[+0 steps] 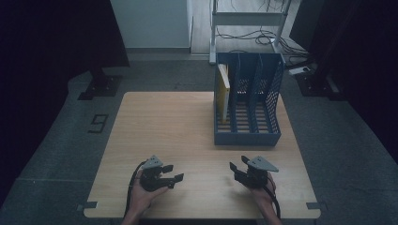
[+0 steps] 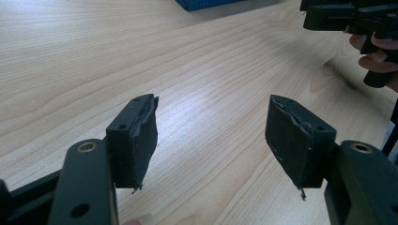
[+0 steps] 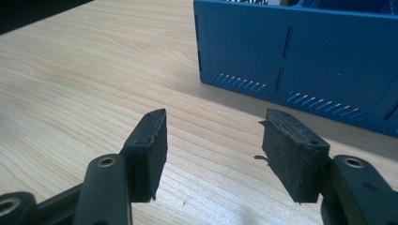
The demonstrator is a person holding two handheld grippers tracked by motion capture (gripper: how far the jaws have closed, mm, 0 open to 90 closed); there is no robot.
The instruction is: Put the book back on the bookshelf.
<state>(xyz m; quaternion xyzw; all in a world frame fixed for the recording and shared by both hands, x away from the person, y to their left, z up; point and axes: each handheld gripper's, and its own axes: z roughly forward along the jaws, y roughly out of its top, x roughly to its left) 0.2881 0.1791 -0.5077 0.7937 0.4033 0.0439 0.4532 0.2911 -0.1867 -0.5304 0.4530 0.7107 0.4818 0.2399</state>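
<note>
Jaws of left gripper (image 1: pixel 176 179) and right gripper (image 1: pixel 233 169) stand apart, empty, near the blue file rack (image 1: pixel 248 136).

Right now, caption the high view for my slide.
Two hand-held grippers, left gripper and right gripper, open over a wooden table before a blue file rack.

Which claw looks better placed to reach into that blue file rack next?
Probably the right claw. It sits on the near side of the table, almost straight below the blue file rack, open and empty, with the rack's front wall close ahead. The left claw, also open, rests further to the side.
</note>
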